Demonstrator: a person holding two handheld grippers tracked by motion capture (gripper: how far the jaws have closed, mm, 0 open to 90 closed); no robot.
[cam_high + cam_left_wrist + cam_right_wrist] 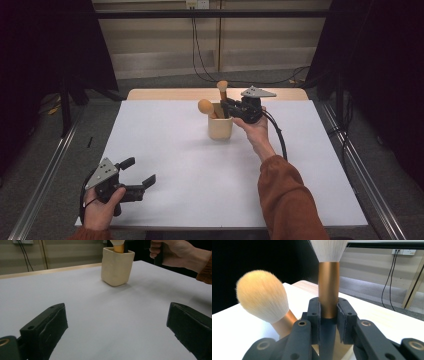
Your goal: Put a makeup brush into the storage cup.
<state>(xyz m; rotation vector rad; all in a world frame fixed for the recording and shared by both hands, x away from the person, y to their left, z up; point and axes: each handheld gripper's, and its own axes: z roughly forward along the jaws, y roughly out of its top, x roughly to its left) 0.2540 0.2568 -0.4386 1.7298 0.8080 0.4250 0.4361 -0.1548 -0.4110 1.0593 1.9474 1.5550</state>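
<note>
A cream cup (220,127) (116,266) stands on the white table (200,170), a little beyond its middle. Two makeup brushes stand in the cup. The round fluffy brush (205,106) (263,296) leans to the left. The second brush (222,90) (328,293) is upright, with a copper handle and white bristles. My right gripper (229,106) (328,312) is shut on that copper handle, just above the cup's rim. My left gripper (139,172) (117,327) rests open near the table's front left corner, with nothing between its jaws.
A wooden strip (165,94) runs along the table's far edge. Cables (200,60) hang down the back wall to the floor. Dark curtains flank both sides. Bare tabletop lies between the left gripper and the cup.
</note>
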